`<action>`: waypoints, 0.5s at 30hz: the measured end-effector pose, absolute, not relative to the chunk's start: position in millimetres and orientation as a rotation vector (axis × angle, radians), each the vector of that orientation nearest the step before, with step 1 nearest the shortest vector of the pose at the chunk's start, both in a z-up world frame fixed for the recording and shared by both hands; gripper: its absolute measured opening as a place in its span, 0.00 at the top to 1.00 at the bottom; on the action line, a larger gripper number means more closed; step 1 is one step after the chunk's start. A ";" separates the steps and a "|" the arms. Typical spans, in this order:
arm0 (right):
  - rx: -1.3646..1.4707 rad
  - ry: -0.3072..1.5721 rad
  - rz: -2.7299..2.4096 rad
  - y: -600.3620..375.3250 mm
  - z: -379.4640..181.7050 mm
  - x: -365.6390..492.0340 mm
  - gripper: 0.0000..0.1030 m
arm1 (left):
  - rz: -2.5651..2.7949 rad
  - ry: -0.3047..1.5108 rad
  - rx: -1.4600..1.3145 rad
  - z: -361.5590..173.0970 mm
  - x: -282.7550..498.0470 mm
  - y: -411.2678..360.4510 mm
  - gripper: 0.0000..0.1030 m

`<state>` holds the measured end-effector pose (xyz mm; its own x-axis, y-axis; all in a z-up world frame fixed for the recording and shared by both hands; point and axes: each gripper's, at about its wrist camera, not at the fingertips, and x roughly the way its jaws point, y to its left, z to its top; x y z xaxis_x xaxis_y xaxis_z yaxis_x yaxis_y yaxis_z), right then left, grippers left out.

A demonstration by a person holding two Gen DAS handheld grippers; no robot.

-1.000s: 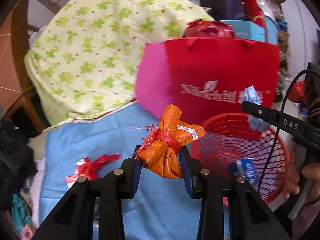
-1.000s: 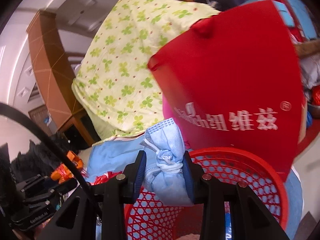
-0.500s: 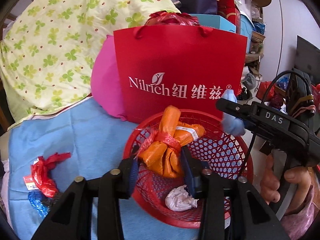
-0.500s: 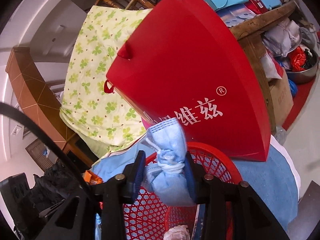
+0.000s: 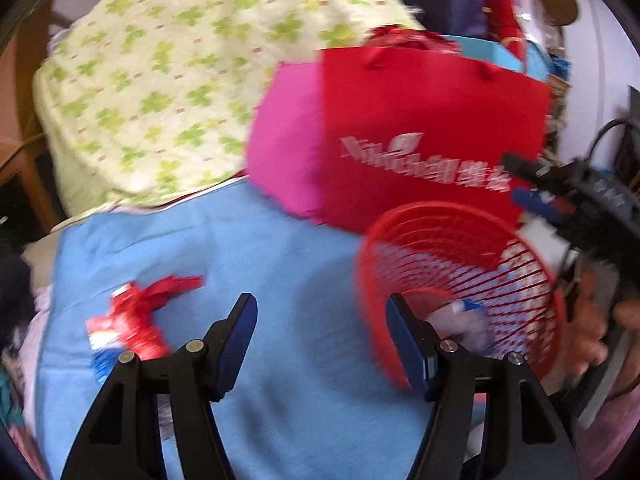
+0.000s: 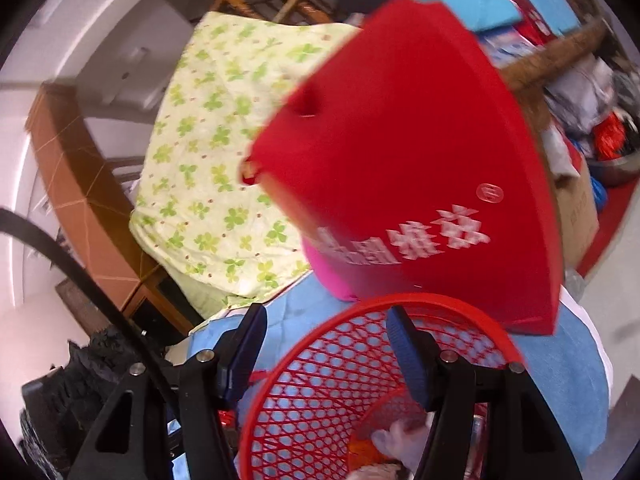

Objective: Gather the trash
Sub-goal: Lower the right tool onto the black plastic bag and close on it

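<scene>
A red mesh basket (image 5: 460, 280) stands on a blue cloth (image 5: 248, 264); its rim (image 6: 320, 344) fills the lower part of the right wrist view. Inside lie crumpled white trash (image 6: 396, 440) and blurred bits (image 5: 464, 320). My left gripper (image 5: 320, 332) hangs just left of the basket, jaws opening, nothing between them. My right gripper (image 6: 326, 340) sits over the basket's rim, jaws opening and bare. Its dark body (image 5: 588, 200) shows at the right in the left wrist view, held by a hand (image 5: 600, 340). A red wrapper (image 5: 140, 316) lies on the cloth at the left.
A red paper bag (image 5: 428, 140) and a pink bag (image 5: 288, 152) stand right behind the basket. A green clover-print quilt (image 5: 180, 80) is heaped at the back left. Boxes, a metal bowl (image 6: 616, 168) and clutter fill the far right. A wooden frame (image 6: 72, 184) stands at the left.
Both jaws have spread and let go: the orange bundle and the blue mask are gone from between the fingers. My left gripper has swung left, off the basket.
</scene>
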<state>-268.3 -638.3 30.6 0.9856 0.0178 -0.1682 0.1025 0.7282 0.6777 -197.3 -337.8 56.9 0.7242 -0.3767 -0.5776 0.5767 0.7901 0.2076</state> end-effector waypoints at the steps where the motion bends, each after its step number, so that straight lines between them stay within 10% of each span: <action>1: 0.723 0.154 -0.027 -628.8 36.3 -265.9 0.36 | -0.515 0.543 0.385 57.0 -195.3 -326.5 0.34; 15: 0.471 0.046 0.289 -504.6 72.8 -239.6 0.36 | -0.053 0.524 0.279 57.1 -176.2 -128.0 0.35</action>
